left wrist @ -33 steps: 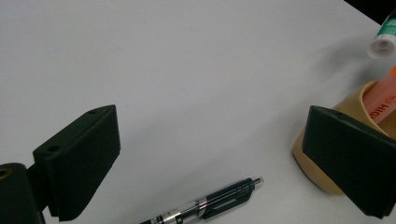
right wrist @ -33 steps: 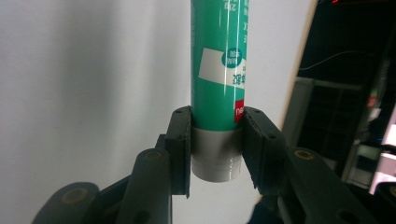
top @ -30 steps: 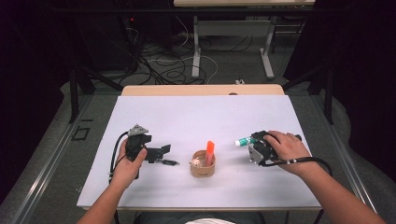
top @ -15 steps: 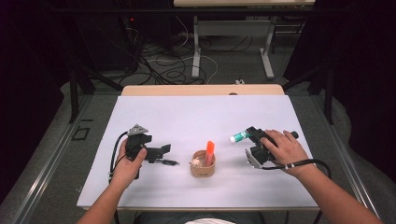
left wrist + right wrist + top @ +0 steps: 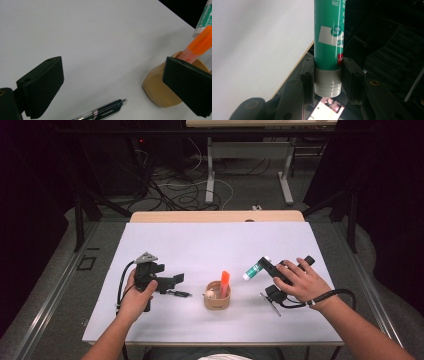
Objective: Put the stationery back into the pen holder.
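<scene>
Compared with a second ago, the right gripper (image 5: 267, 267) is sitting slightly nearer the person and the cup, with the glue stick (image 5: 255, 268) tilting up to the left; the left gripper (image 5: 175, 281) is staying put. The right gripper's jaws are clamping the green and white glue stick (image 5: 329, 37) at its grey end. The left gripper (image 5: 110, 85) is resting wide open, gripping nothing, with a black pen (image 5: 103, 111) lying on the table between its jaws. A tan cup (image 5: 217, 296) holding an orange marker (image 5: 224, 282) is standing between the two grippers. The white table (image 5: 210, 245) is lying bare toward its far edge.
</scene>
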Demonstrator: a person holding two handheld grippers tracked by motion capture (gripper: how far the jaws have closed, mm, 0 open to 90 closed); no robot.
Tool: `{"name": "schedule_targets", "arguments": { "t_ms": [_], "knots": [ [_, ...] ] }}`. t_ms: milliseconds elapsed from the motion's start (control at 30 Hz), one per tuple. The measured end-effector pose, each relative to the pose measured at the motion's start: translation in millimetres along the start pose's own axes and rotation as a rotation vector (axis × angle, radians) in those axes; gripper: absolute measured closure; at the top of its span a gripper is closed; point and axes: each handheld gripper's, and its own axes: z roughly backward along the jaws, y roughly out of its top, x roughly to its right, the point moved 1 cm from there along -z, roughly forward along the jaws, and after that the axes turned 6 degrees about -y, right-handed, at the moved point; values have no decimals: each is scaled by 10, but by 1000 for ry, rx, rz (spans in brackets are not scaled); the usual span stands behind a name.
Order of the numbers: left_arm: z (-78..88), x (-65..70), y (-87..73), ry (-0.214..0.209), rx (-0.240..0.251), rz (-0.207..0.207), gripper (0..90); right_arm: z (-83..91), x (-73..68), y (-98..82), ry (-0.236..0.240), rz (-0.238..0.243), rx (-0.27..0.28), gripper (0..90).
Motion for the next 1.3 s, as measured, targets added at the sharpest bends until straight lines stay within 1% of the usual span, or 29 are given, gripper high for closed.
{"name": "schedule_targets", "arguments": {
  "t_ms": [67, 100, 133, 200, 233, 267, 367, 400, 433, 467, 500, 567, 667, 700, 733, 767, 800, 833, 900, 933, 967, 1000, 1033, 1067, 1100, 1167, 1200, 1267, 1300],
  "knots": [
    [16, 13, 14, -7, 3, -2, 28, 27, 10, 25, -8, 8, 12, 652],
    [21, 21, 21, -8, 4, -3, 27, 45, 21, 39, -15, 22, 11, 652],
    [25, 34, 27, -6, 9, 5, 26, 57, 32, 53, -23, 30, 20, 652],
    [35, 54, 39, -16, 7, 11, 26, 78, 51, 71, -31, 37, 38, 652],
    [39, 71, 43, -19, 7, 10, 26, 95, 69, 78, -41, 46, 36, 652],
    [44, 86, 50, -23, 5, 3, 26, 111, 80, 86, -47, 44, 35, 652],
    [64, 148, 74, -47, 3, -9, 27, 151, 113, 104, -51, 49, 56, 652],
    [76, 171, 89, -55, 3, -14, 36, 163, 118, 111, -66, 53, 60, 652],
    [88, 195, 107, -69, 2, -14, 53, 178, 122, 118, -68, 54, 64, 652],
    [99, 223, 126, -87, 5, -12, 67, 184, 129, 124, -69, 56, 79, 651],
    [108, 253, 147, -102, 8, -16, 77, 203, 146, 135, -62, 73, 75, 652],
    [123, 329, 186, -122, 4, -27, 91, 230, 157, 143, -58, 78, 77, 651],
    [154, 447, 243, -152, -1, -47, 159, 253, 166, 145, -76, 67, 96, 651],
    [158, 488, 259, -163, -3, -50, 162, 260, 170, 148, -80, 67, 102, 651],
    [166, 526, 274, -182, -13, -56, 162, 270, 192, 158, -87, 84, 112, 651],
    [166, 565, 285, -189, -14, -66, 169, 284, 202, 169, -86, 89, 114, 651],
    [166, 611, 295, -198, -17, -66, 178, 299, 205, 180, -87, 86, 116, 651],
    [167, 649, 305, -207, -28, -70, 192, 300, 215, 199, -102, 87, 135, 651],
    [150, 733, 314, -221, -42, -80, 219, 311, 234, 237, -124, 92, 153, 651],
    [136, 771, 315, -227, -56, -84, 223, 315, 254, 263, -126, 102, 165, 651],
    [118, 812, 313, -235, -68, -87, 231, 328, 264, 282, -124, 108, 156, 651],
    [93, 858, 307, -241, -67, -93, 245, 335, 270, 301, -122, 107, 157, 651],
    [79, 895, 307, -252, -84, -109, 265, 335, 292, 321, -131, 127, 170, 651],
    [62, 934, 307, -265, -91, -117, 287, 336, 288, 334, -133, 113, 173, 651],
    [46, 972, 307, -272, -98, -123, 291, 337, 314, 351, -139, 135, 184, 651],
    [16, 1037, 317, -289, -110, -138, 300, 345, 319, 372, -143, 123, 188, 651],
    [-4, 1065, 326, -296, -117, -140, 306, 342, 340, 388, -154, 136, 201, 651],
    [-42, 1111, 346, -307, -138, -149, 309, 350, 354, 404, -152, 137, 197, 651],
    [-61, 1131, 358, -311, -154, -155, 314, 347, 367, 421, -160, 150, 208, 651]
  ]
}}
